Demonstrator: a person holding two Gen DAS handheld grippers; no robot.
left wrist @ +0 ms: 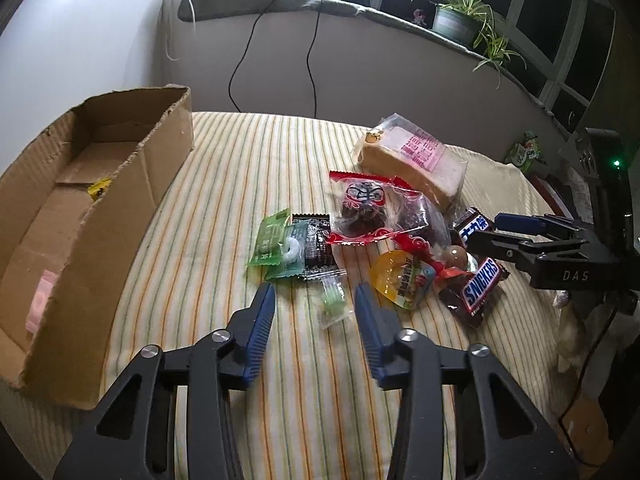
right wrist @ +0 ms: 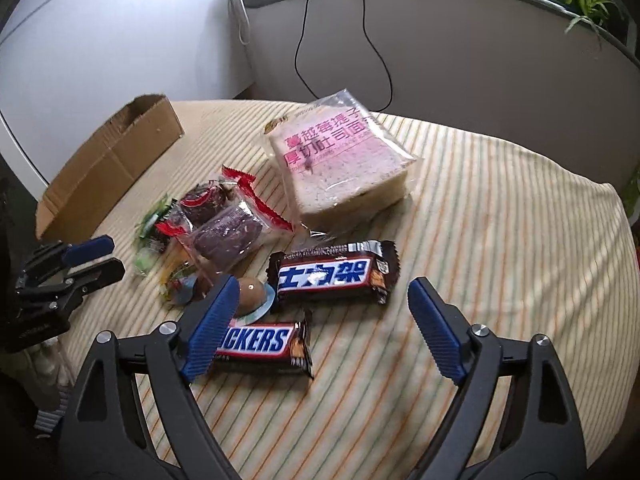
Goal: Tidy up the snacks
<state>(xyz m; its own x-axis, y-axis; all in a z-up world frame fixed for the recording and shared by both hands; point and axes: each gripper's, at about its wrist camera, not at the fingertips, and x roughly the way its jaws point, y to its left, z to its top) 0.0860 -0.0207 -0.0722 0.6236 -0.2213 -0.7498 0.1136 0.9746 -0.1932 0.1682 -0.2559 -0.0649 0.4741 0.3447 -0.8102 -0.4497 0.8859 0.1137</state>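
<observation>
A pile of snacks lies on the striped cloth. My left gripper is open around a small clear green candy, above it. Beyond lie green packets, red-edged cake packs, a yellow jelly pouch and a bagged bread slice. My right gripper is open and empty, over two Snickers bars. Its left finger hides part of the nearer bar. A brown egg snack sits beside it. The bread lies behind.
An open cardboard box stands at the left with a pink item inside; it also shows in the right wrist view. Cables hang down the wall behind. A potted plant stands on the sill.
</observation>
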